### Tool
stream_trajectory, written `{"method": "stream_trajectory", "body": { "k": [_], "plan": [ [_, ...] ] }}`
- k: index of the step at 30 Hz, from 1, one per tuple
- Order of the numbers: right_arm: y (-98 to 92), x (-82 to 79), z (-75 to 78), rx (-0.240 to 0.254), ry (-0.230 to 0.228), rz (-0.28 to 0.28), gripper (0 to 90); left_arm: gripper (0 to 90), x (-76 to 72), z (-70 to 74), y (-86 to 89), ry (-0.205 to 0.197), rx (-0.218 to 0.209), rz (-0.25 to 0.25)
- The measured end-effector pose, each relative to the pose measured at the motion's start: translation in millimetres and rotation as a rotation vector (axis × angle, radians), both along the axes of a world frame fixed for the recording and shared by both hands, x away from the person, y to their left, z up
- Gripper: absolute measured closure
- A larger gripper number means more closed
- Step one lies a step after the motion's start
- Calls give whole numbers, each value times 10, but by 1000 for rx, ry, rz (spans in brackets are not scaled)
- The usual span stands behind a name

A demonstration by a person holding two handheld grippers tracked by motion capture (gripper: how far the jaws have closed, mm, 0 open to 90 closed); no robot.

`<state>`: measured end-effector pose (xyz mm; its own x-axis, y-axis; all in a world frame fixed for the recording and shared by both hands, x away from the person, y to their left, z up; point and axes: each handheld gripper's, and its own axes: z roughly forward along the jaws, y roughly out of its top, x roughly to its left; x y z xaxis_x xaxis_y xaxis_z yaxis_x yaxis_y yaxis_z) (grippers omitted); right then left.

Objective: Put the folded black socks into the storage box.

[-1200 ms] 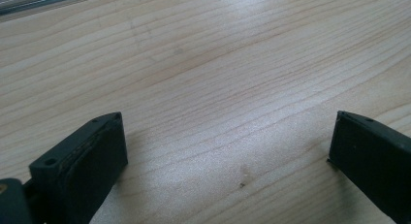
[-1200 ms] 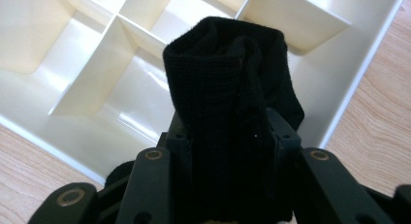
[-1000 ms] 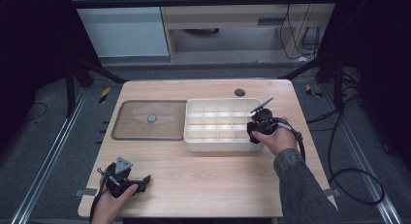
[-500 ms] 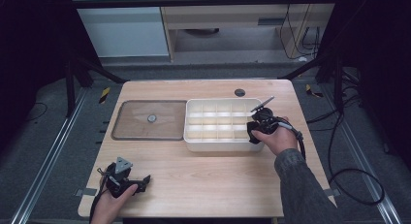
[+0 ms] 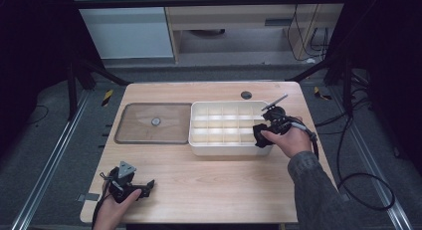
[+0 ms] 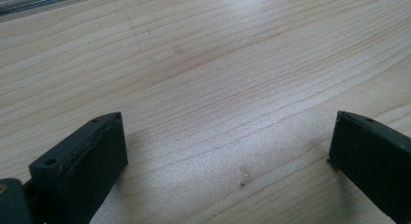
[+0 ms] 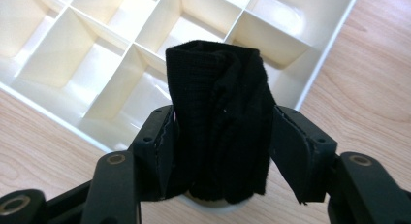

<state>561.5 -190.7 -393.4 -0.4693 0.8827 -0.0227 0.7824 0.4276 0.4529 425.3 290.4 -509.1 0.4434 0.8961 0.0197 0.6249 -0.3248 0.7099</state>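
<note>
the right gripper (image 7: 220,136) has a rolled black cloth (image 7: 218,122) standing between its jaws, the roll rising past the tips toward the white divided tray (image 7: 111,64) just ahead of and below them. its jaws have just been opening; the pads still sit against the cloth's two sides, so whether they press or merely flank it is hard to say, though the roll keeps its shape and stays upright between them. in the high view this gripper (image 5: 263,131) hangs at the near right corner of the tray (image 5: 199,110), the cloth (image 5: 260,136) over the tray's front rim, which looks like the spot chosen for dropping it into a corner compartment. the loosening hold fits that: the cloth is likely being let go there.

the left gripper (image 6: 223,141) has its jaws wide apart with nothing but bare wooden table (image 6: 218,64) between and beyond them. it (image 5: 130,184) rests low, well away from the tray, apparently parked to stay out of the way.
</note>
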Motion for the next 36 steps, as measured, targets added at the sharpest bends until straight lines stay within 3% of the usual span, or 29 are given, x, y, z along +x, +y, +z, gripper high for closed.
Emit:
{"method": "stream_trajectory", "body": {
  "k": [9,22,26,30,34,36],
  "plan": [
    [-79,-69,197,56,-37,3,411,0,1,0,0,0,0,-1],
    [-151,-166,449,56,-96,12,395,0,1,0,0,0,-1,-1],
    [-183,-186,511,63,-115,2,492,0,2,0,0,-1,0,-1],
    [-213,-202,557,70,-124,-5,698,0,2,0,0,-1,0,-1],
    [-207,-213,568,78,-105,-9,877,0,1,-1,0,-1,-1,-1],
    [-196,-217,568,82,-101,3,900,0,1,-1,0,-1,-1,-1]
  ]
}}
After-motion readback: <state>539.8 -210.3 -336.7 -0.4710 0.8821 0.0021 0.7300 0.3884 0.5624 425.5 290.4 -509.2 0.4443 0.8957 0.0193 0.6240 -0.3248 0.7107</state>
